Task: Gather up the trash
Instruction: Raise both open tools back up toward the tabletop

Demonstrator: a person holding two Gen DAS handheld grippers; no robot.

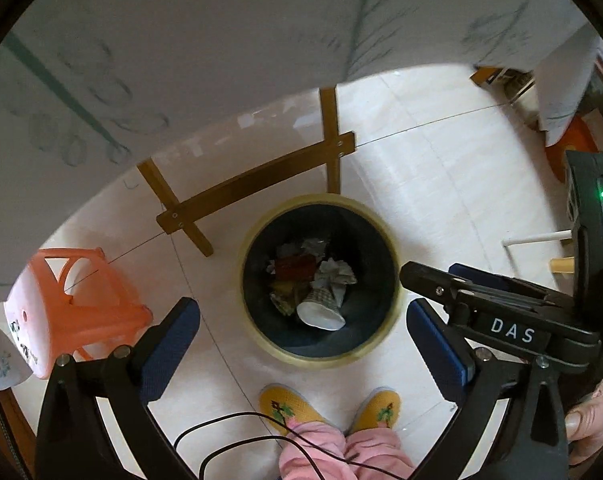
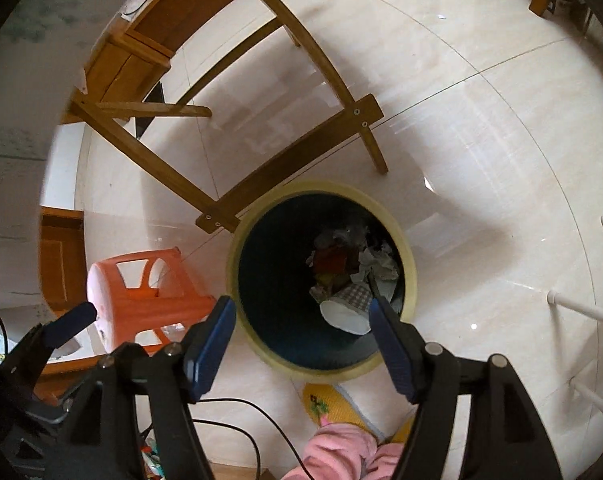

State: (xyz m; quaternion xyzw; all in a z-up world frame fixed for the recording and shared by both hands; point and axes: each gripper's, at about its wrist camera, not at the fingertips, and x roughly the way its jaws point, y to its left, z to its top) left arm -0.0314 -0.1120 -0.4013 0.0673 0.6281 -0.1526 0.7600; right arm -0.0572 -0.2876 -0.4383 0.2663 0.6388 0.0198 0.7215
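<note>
Both hands poised over the bin (image 1: 385,236) so drops fall straight in. Trash sits at the bottom: crumpled paper (image 1: 335,274), a paper cup (image 1: 321,312) on its side. My left gripper (image 1: 303,312) points steeply down, fingers spread wide, nothing between them. My right gripper (image 2: 303,344) also tilts down, fingers parted, empty. My slippers (image 1: 285,404) stand just beside the rim.

Bin (image 1: 389,312) rim blurred — slippers (image 1: 279,408) half-hidden

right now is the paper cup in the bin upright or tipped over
Tipped over. The paper cup lies on its side atop crumpled trash inside the bin, its open white mouth facing sideways toward the camera.
</note>
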